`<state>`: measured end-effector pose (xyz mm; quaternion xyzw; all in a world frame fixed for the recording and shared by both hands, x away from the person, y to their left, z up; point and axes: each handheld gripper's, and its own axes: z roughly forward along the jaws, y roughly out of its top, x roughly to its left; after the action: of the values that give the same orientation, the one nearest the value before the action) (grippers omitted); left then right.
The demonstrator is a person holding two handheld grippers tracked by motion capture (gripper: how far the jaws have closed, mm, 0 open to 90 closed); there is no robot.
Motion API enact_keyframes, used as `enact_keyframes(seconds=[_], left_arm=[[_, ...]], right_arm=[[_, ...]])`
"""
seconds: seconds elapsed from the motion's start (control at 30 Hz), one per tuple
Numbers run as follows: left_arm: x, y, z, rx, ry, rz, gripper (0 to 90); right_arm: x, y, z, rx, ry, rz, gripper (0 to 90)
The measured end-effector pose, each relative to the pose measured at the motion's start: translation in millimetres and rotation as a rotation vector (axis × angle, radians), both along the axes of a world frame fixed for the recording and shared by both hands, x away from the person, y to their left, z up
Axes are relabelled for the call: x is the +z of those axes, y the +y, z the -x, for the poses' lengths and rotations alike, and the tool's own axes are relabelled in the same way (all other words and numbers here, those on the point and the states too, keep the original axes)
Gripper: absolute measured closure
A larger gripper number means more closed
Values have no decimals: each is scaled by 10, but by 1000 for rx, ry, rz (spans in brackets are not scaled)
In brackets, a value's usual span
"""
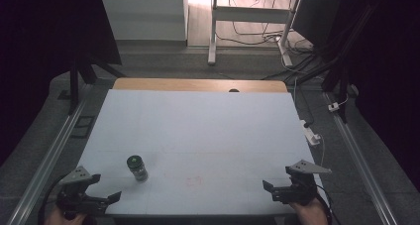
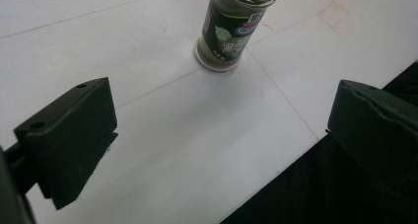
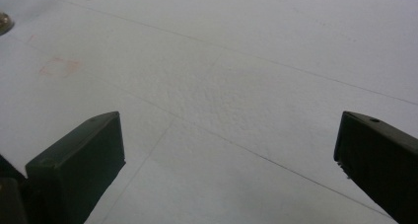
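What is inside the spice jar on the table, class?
The spice jar stands upright on the white table. Brownish-green ground seasoning shows through the glass beside the label; the label and dark cap hide the rest.

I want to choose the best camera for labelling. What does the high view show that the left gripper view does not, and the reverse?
High view alone: both grippers, the left gripper and the right gripper, each with open jaws at the near table edge, the far wooden edge of the table, and the floor with cables.

Left gripper view alone: the printed label of the spice jar and a faint red square mark on the white sheet.

Both: the spice jar standing upright on the white table, apart from the jaws.
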<state>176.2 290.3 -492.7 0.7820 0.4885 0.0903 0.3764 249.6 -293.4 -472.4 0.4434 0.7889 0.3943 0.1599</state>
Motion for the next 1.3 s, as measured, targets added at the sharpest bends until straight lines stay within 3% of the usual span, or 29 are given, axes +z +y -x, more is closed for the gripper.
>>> enact_keyframes(seconds=[0.5,1.3], left_arm=[[-4,16,-29,-22,-5,12,0],[-9,-9,-61,-16,0,-25,0]], right_arm=[[-6,64,8,71,4,36,0],[-16,64,-13,86,27,32,0]])
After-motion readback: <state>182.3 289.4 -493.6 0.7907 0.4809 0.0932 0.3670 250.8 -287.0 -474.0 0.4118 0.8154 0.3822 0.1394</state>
